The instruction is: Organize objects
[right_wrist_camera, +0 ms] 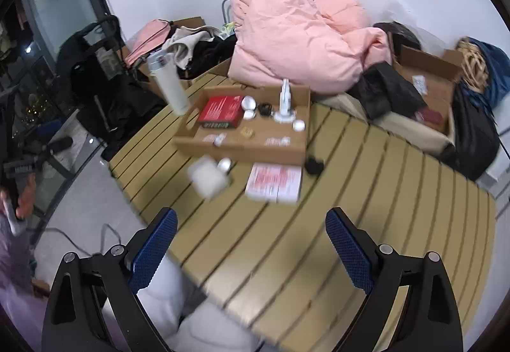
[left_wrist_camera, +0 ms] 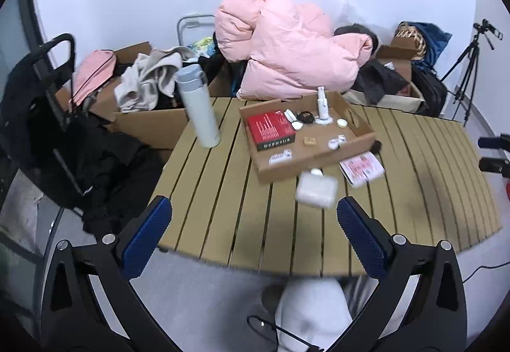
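Still unsorted, the white bottle (left_wrist_camera: 316,191) lies on the surface (left_wrist_camera: 223,192) just outside the cardboard tray (left_wrist_camera: 318,161); both hand-held grippers, left (left_wrist_camera: 255,231) and right (right_wrist_camera: 251,240), gape empty. A rushed grab could roll it off.

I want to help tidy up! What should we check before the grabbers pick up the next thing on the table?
1. Left gripper open and empty: ok.
2. Right gripper open and empty: ok.
3. White bottle lying on the slatted table outside the cardboard tray, nothing on top of it: ok.
4. Free floor space in the tray for it: ok, bare cardboard near the small tan block.
5. Pink-and-white packet also still outside the tray: not ok, needs putting away.
6. Bottle cap firmly closed: cannot tell, picture is blurred.
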`<state>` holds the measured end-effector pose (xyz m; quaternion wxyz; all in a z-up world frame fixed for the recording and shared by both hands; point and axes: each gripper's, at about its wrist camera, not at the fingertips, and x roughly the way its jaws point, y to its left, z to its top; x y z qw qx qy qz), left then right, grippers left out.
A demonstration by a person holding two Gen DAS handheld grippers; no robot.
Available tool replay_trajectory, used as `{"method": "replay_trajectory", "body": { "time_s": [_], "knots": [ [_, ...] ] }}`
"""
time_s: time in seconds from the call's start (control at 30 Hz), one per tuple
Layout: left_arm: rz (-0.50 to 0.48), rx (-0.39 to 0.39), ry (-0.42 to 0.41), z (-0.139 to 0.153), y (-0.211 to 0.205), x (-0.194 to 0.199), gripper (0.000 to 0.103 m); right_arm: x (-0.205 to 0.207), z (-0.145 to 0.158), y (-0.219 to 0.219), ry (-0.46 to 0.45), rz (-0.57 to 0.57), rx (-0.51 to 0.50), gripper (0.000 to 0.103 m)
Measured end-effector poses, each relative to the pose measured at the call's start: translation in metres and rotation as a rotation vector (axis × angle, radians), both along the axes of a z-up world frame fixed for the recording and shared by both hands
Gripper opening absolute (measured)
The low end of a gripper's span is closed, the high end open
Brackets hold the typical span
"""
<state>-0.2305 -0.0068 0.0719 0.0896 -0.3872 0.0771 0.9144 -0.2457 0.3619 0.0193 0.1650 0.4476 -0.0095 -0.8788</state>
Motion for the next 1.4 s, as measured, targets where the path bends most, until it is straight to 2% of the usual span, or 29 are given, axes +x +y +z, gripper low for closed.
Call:
{"method": "replay_trajectory", "body": {
  "time_s": [0.1, 0.17, 0.2, 0.23, 0.3, 0.4, 0.47, 0.5, 0.6, 0.67, 0.77, 0.83, 0.93, 0.97, 1.0, 1.07, 1.13, 1.23, 1.33, 1.4],
  "knots": [
    [-0.025, 0.006, 0.043, 0.004, -0.01, 0.049, 0.103, 0.057, 0.007, 0.004, 0.032, 0.006, 0.022, 0.096],
    [-0.042, 0.013, 0.055, -0.005, -0.011, 0.078, 0.103, 0.096, 0.006, -0.001, 0.086, -0.009, 0.107, 0.096],
    [-0.043, 0.048, 0.066, -0.01, -0.014, 0.092, 0.103, 0.11, 0.005, -0.005, 0.119, -0.017, 0.135, 0.096],
    [-0.045, 0.096, 0.075, -0.02, -0.016, 0.107, 0.103, 0.126, 0.002, -0.008, 0.151, -0.023, 0.141, 0.096],
    [-0.049, 0.108, 0.076, -0.036, -0.014, 0.122, 0.103, 0.154, -0.011, -0.01, 0.182, -0.037, 0.092, 0.096],
    [-0.03, 0.037, 0.101, -0.062, -0.003, 0.136, 0.103, 0.175, -0.038, -0.011, 0.164, -0.087, 0.026, 0.096],
    [-0.005, -0.047, 0.116, -0.072, 0.005, 0.139, 0.103, 0.185, -0.056, -0.015, 0.143, -0.175, 0.077, 0.096],
    [-0.012, -0.051, 0.123, -0.075, 0.007, 0.137, 0.103, 0.186, -0.061, -0.015, 0.132, -0.198, 0.073, 0.096],
    [-0.036, 0.008, 0.108, -0.081, 0.01, 0.126, 0.103, 0.183, -0.068, -0.024, 0.113, -0.159, 0.077, 0.096],
    [-0.041, 0.054, 0.11, -0.09, 0.013, 0.114, 0.103, 0.171, -0.069, -0.027, 0.138, -0.191, 0.089, 0.096],
    [-0.059, 0.056, 0.144, -0.108, 0.022, 0.092, 0.103, 0.155, -0.084, -0.033, 0.128, -0.201, 0.017, 0.096],
    [-0.074, 0.052, 0.175, -0.116, 0.027, 0.072, 0.103, 0.133, -0.102, -0.043, 0.081, -0.15, -0.028, 0.096],
    [-0.092, 0.087, 0.206, -0.134, 0.031, 0.031, 0.103, 0.099, -0.122, -0.065, 0.064, -0.102, -0.009, 0.096],
    [-0.071, 0.067, 0.202, -0.146, 0.035, 0.012, 0.101, 0.081, -0.128, -0.072, 0.06, -0.089, -0.011, 0.095],
    [-0.07, 0.063, 0.184, -0.155, 0.038, -0.002, 0.1, 0.064, -0.134, -0.077, 0.059, -0.077, -0.023, 0.092],
    [-0.099, 0.101, 0.138, -0.174, 0.046, -0.034, 0.097, 0.027, -0.145, -0.087, 0.061, -0.071, -0.051, 0.087],
    [-0.137, 0.1, 0.094, -0.192, 0.057, -0.066, 0.089, -0.016, -0.157, -0.095, 0.042, -0.076, -0.102, 0.083],
    [-0.142, 0.105, 0.035, -0.214, 0.067, -0.106, 0.079, -0.068, -0.174, -0.107, 0.003, -0.089, -0.159, 0.062],
    [-0.118, 0.188, -0.045, -0.235, 0.066, -0.143, 0.071, -0.112, -0.196, -0.115, -0.046, -0.124, -0.202, 0.05],
    [-0.131, 0.266, -0.095, -0.246, 0.066, -0.157, 0.065, -0.13, -0.212, -0.117, -0.078, -0.144, -0.243, 0.049]
  ]
}}
